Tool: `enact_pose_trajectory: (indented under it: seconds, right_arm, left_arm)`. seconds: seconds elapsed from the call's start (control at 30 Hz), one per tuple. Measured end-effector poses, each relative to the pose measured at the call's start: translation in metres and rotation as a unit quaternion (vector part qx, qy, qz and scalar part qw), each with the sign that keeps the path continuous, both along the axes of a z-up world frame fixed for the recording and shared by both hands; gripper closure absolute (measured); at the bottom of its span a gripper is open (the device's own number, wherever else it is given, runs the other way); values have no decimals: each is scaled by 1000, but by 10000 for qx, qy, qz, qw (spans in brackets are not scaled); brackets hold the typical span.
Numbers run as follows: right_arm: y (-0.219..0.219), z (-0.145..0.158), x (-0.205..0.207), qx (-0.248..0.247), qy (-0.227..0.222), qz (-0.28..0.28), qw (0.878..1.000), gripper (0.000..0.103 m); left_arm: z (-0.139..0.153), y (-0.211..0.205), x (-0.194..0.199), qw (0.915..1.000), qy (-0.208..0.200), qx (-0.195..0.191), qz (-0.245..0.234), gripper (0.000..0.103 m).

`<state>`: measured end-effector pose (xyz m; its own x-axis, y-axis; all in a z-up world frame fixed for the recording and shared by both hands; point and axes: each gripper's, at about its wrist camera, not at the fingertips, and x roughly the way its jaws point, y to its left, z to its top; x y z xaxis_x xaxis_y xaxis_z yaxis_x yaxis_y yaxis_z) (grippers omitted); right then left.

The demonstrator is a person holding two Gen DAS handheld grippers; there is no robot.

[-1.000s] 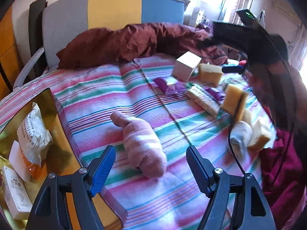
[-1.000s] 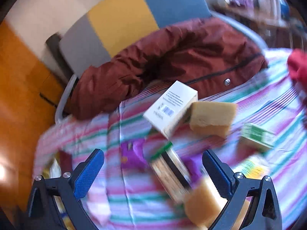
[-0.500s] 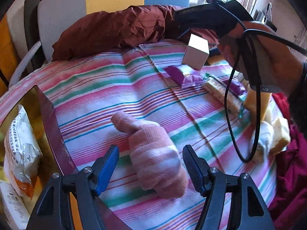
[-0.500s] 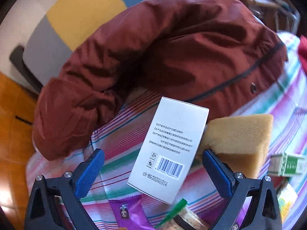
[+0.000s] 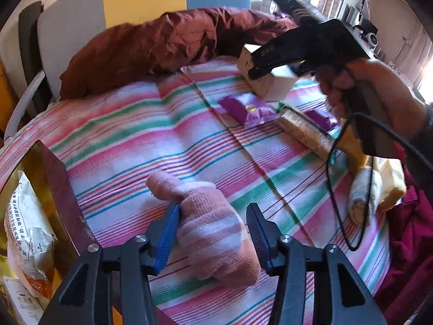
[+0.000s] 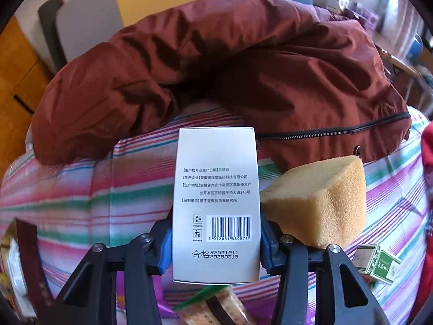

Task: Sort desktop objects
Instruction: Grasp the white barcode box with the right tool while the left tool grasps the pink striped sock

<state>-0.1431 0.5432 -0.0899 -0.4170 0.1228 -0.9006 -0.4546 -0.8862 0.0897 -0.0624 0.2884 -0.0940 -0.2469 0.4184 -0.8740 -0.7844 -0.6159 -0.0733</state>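
White box [image 6: 216,205], loose on the bed a second ago, is now clamped in the right gripper's [image 6: 216,246] jaws, while the left gripper's [image 5: 213,233] open jaws have closed in around the pink sock [image 5: 213,233], both ready for sorting.

box [image 6: 216,203]: smooth matt card, printed label facing you
sock [image 5: 213,230]: fuzzy pink knit, your left pads are around it
sponge [image 6: 322,197]: rough porous foam
jacket [image 6: 216,62]: slightly shiny crinkly fabric
bedsheet [image 5: 162,135]: striped woven cloth
snack wrapper [image 5: 249,108]: glossy purple foil
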Motion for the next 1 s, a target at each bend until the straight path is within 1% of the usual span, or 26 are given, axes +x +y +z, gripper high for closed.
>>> enact_pose_trajectory:
  seconds: [0.03, 0.13, 0.2, 0.27, 0.3, 0.33, 0.4, 0.43, 0.5, 0.63, 0.73, 0.83, 1.0]
  right_arm:
    - [-3, 3, 3, 14, 67, 65, 10000, 53]
    - [-9, 12, 10, 25, 239, 142, 9996, 53]
    - [-14, 20, 14, 5, 356, 214, 9991, 53]
    - [-14, 27, 22, 37, 462, 306, 9985, 53]
    - [-13, 31, 24, 37, 519, 356, 9980, 53]
    - [-15, 35, 27, 50, 577, 409, 9975, 53]
    - [-21, 45, 34, 104, 680, 498, 9964, 53]
    - [-24, 51, 37, 97, 750, 548, 9956, 53]
    - [-32, 64, 45, 81, 904, 658, 9937, 53]
    - [-52, 85, 65, 96, 1132, 902, 9894, 53]
    - [-71, 92, 77, 49, 1267, 1066, 9862, 53]
    - [-91, 99, 88, -3, 1367, 1255, 9826, 53]
    - [-128, 103, 101, -114, 1493, 1641, 9750, 53]
  left_arm:
    - [-3, 2, 0, 9999, 29, -124, -5, 52]
    - [-11, 6, 2, 9997, -74, -239, -5, 52]
    - [-10, 6, 1, 9996, -77, -268, 49, 53]
    - [-11, 9, 4, 9992, 51, -396, -51, 59]
    - [-11, 10, 6, 9990, 105, -416, -91, 61]
    - [-10, 10, 7, 9991, 139, -380, -120, 66]
    - [-7, 7, 8, 9997, 92, -233, -64, 69]
    - [-4, 2, 7, 10000, 17, -81, 17, 70]
    - [2, -7, 8, 9998, -24, 131, 118, 70]
    - [22, -25, 16, 9981, 60, 564, 255, 70]
    - [41, -40, 23, 9949, 93, 914, 419, 70]
    - [57, -52, 24, 9910, 188, 1171, 615, 70]
    - [83, -104, 29, 9815, 392, 1512, 1107, 70]
